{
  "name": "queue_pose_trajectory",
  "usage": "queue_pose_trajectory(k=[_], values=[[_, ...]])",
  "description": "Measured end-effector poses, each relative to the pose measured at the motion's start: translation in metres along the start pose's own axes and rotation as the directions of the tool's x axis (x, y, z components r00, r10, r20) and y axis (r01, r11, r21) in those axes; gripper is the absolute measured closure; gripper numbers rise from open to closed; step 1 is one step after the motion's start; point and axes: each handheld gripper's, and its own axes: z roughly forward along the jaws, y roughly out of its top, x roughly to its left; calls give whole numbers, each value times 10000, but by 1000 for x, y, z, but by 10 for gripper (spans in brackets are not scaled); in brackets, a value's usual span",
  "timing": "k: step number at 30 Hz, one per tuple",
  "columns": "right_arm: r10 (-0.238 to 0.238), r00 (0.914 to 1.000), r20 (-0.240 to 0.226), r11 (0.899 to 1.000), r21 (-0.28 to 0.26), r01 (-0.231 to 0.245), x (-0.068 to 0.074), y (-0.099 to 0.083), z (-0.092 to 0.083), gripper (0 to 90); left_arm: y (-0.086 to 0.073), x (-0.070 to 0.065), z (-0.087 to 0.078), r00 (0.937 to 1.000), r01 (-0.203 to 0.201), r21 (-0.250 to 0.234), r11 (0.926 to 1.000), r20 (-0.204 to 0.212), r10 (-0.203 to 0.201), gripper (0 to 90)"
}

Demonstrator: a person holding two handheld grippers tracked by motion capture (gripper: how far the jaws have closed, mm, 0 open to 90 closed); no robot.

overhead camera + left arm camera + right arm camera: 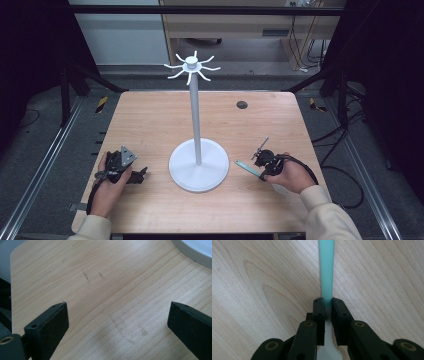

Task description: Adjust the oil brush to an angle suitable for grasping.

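High view: a light wooden table (150, 120) inside a dark frame, with grey floor around it. A white stand (198, 150) with a round base sits at the table's middle, its thin pole topped by a ring of hooks. The left gripper (142, 173) rests on the table left of the base, held in the person's left hand (111, 182). The right gripper (261, 170) sits to the right of the base, in the right hand (290, 172). A pale teal utensil (248, 168) lies flat on the wood, its handle running from the right gripper's tips toward the stand's base (not touching the base).

Left gripper view: the jaws stand wide apart, released, with bare wood grain between them; the base's rim shows at the upper right corner.

Right gripper view: the jaws are clenched on the teal handle, one pad on each side of the strip. The handle extends straight ahead beyond the tips; a whitish part of the utensil shows behind the pads, between the jaw arms.
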Motion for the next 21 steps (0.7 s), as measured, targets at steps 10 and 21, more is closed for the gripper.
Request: queue_pose_trajectory(k=[10,21], values=[[125,9999,-10,9992,-390,-125,-1,-2,-13,823,0,0,0,10000,35,-30,10000,-32,-35,30],[715,9965,436,9822,-1770,-627,-10,1,-57,823,-1,0,0,10000,1,12,10000,-41,-1,30]])
